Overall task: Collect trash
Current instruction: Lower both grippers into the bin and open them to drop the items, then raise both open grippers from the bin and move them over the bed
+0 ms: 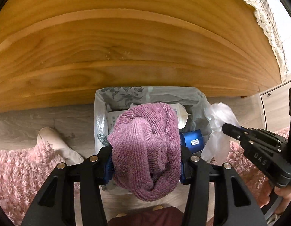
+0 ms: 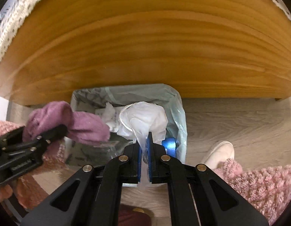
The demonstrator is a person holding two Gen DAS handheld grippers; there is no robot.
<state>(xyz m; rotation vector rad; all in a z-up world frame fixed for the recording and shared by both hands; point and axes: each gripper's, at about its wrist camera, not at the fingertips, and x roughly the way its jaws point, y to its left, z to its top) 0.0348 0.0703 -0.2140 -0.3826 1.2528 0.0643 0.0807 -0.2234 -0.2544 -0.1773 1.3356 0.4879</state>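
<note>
My left gripper (image 1: 146, 162) is shut on a purple terry cloth (image 1: 145, 146) and holds it over the trash bin (image 1: 99, 113), which has a clear liner. The cloth also shows in the right wrist view (image 2: 85, 124). My right gripper (image 2: 144, 156) is shut on a clear plastic glove (image 2: 143, 118) and holds it above the bin's right side (image 2: 180, 113); the glove also shows in the left wrist view (image 1: 218, 120). In the bin lie a blue can (image 1: 193, 141), white paper and packaging (image 1: 181, 116).
The bin stands on a wood-look floor (image 2: 239, 116) under the edge of a wooden table (image 1: 126, 56). White slippers (image 1: 51, 139) (image 2: 218, 154) and pink fluffy sleeves (image 2: 262, 184) flank the bin. A lace cloth (image 1: 273, 28) hangs off the table.
</note>
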